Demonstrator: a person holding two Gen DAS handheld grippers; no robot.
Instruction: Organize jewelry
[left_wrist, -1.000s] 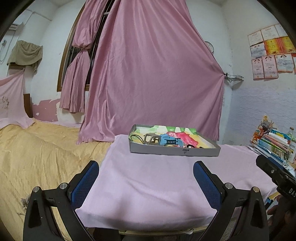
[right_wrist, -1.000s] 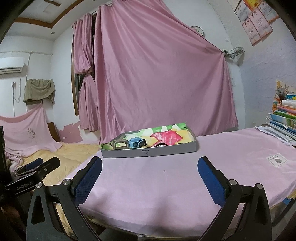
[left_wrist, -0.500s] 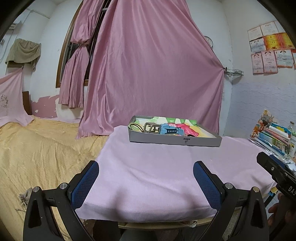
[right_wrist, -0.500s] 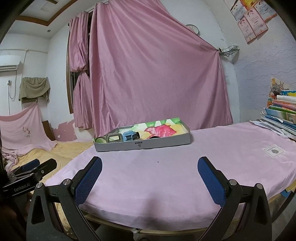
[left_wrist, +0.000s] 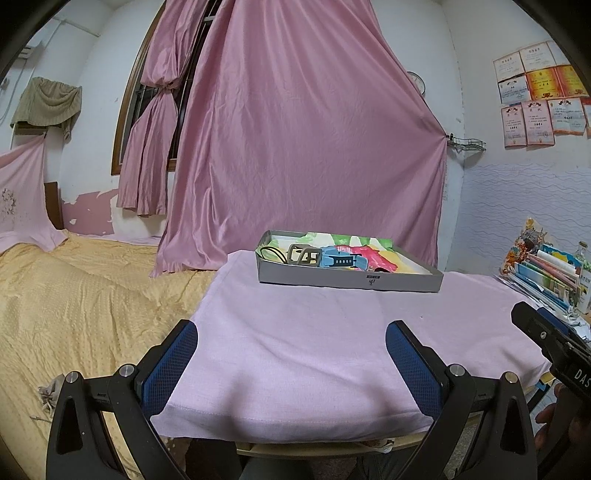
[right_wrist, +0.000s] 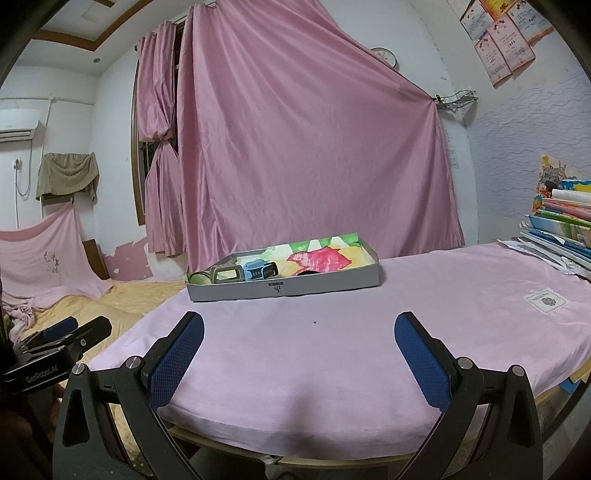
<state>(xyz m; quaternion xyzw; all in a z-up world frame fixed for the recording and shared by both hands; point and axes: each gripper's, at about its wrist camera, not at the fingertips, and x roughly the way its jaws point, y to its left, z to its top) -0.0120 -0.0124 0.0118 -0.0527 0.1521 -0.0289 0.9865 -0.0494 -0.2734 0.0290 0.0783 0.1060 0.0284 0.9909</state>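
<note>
We hold both grippers low at the near edge of the table (left_wrist: 295, 354), which is covered in a pink cloth. The left gripper (left_wrist: 291, 347) has its jaws spread wide and empty, with nothing but bare cloth between the blue pads (left_wrist: 173, 365). The right gripper (right_wrist: 299, 341) is the same: jaws wide apart and holding nothing.

The grey tray (left_wrist: 347, 280) sits well ahead of both grippers, toward the far side of the table in front of the pink curtain (left_wrist: 306, 147). In the left wrist view it lies beyond the gap between the jaws, a little right of centre; in the right wrist view the tray (right_wrist: 284, 288) lies ahead, slightly left of centre. Inside it, on a colourful liner, we see a grey watch (right_wrist: 227, 274) at the left end and a blue watch (right_wrist: 258, 271) just beside it, touching or nearly so. A dark loop at the tray's far left corner is too small to identify.

A stack of books (right_wrist: 561, 229) stands at the table's right side, and a bed with a yellow cover (left_wrist: 81, 295) lies to the left.
</note>
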